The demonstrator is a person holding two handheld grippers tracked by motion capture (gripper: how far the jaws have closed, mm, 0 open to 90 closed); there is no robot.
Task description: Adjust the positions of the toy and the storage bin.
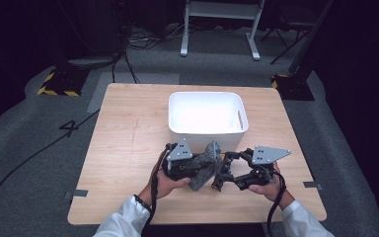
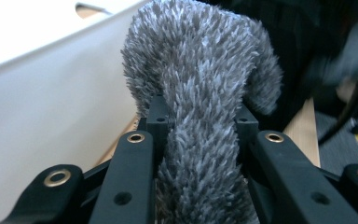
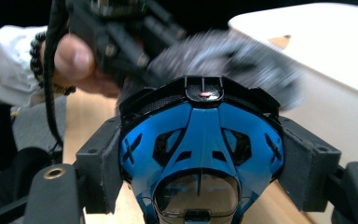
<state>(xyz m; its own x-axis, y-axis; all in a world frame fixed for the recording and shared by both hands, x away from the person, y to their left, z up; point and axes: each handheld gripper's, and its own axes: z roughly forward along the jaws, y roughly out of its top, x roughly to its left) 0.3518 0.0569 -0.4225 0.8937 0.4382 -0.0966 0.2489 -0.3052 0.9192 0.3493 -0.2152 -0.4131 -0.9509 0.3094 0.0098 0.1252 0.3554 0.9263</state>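
Both picked, neither binned yet: left gripper [image 1: 205, 165] clamped on shaggy grey fabric piece [image 2: 200, 107], right gripper [image 3: 200, 177] clamped on blue-and-black plastic toy [image 3: 200, 140], both held just in front of white plastic tub [image 1: 207, 131] on wooden desk [image 1: 123, 138].

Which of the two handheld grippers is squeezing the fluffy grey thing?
The left gripper: its jaws pinch the shaggy grey cloth beside the white bin. The right gripper instead clamps a blue-and-black plastic object.
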